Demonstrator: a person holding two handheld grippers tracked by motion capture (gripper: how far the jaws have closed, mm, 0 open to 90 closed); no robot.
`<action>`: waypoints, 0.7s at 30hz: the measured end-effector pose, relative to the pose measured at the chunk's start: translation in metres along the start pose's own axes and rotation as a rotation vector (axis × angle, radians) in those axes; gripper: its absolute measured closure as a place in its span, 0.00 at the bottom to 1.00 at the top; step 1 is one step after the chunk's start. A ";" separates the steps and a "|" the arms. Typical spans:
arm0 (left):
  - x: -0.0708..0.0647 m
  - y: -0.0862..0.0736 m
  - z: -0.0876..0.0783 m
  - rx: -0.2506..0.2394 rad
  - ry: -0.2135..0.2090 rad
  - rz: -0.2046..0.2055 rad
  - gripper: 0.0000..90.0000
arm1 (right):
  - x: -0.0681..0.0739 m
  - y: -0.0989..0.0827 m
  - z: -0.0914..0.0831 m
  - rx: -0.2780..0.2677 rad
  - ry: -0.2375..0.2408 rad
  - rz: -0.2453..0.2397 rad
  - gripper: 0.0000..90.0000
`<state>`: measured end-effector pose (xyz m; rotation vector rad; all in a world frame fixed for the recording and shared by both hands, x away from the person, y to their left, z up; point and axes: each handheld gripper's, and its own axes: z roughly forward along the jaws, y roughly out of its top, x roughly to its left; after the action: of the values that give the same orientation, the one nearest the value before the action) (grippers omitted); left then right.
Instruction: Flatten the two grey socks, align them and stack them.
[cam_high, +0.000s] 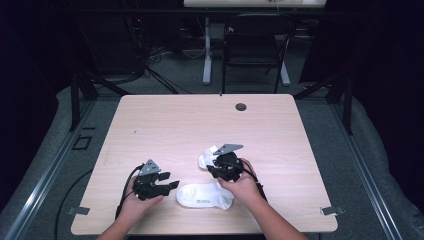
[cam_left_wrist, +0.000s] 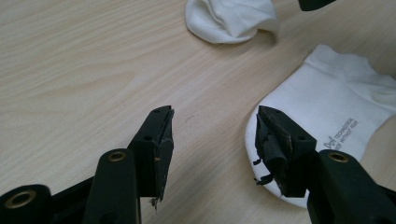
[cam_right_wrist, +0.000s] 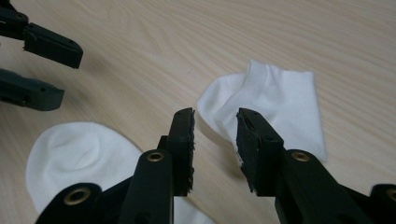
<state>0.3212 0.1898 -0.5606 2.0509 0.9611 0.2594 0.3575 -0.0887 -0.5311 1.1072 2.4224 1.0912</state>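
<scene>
Two white socks on the pale wooden table (cam_high: 165, 120), near the person's edge. Flat sock (cam_high: 205, 195) lying lengthwise left to right in the high view, rounded toe toward the left gripper (cam_high: 170, 184), open cuff end toward the right hand (cam_high: 246, 186); printed lettering near its middle. Crumpled sock (cam_high: 207, 157) just beyond — folded over on itself, bunched, long axis hard to call, well apart from the flat one.

Left gripper low over the table, pointing rightward at the flat sock's toe, jaws spread wide with bare wood between them; in the left gripper view, one jaw over the toe's edge (cam_left_wrist: 336, 107), pinching nothing. Contact with the fabric — cannot tell.

Right gripper (cam_high: 226, 167) above the gap between the two socks, jaws partly spread, nothing between the pads. In the right gripper view, crumpled sock (cam_right_wrist: 266, 100) lying just past the fingertips, flat sock's toe (cam_right_wrist: 79, 154) off to the lower left.
</scene>
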 end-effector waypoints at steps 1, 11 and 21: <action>0.000 0.000 0.000 -0.011 0.001 -0.005 0.52 | -0.001 0.002 0.003 0.002 -0.001 -0.001 0.74; 0.008 0.011 -0.002 -0.034 -0.004 -0.058 0.59 | -0.013 0.014 0.020 0.026 -0.022 0.028 0.76; 0.019 0.036 0.016 -0.031 0.027 -0.040 0.61 | -0.012 0.015 0.035 0.031 -0.022 0.006 0.70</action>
<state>0.3616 0.1811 -0.5462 2.0027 1.0073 0.2793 0.3918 -0.0728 -0.5447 1.1310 2.4289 1.0407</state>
